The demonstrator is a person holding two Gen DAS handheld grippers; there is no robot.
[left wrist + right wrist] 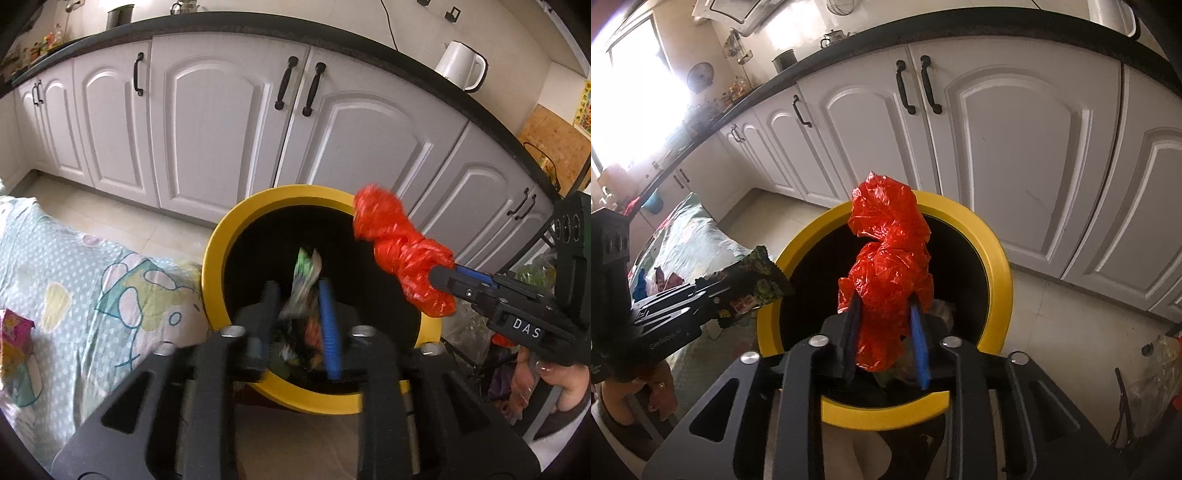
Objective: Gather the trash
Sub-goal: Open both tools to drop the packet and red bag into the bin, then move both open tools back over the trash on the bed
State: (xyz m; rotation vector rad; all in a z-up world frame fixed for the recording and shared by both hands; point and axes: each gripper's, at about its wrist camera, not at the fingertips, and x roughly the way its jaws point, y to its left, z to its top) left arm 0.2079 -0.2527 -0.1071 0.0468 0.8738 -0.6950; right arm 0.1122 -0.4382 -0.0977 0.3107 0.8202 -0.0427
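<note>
Red crumpled plastic bag (886, 273) | light, soft, slippery; pinch mid-bunch | over yellow bin (995, 254) mouth, btwn right tool (886, 314) jaws, grip loose | left tool (297, 299) jaws apart, snack wrapper (304, 280) btwn, above bin

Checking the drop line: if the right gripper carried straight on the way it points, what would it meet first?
Probably the trash already lying inside the round yellow bin; the right gripper, with the crumpled red plastic bag between its fingers, aims into its dark opening. Depth is unclear.

Both wrist views look steeply down, close over 1 yellow bin (218, 251).
</note>
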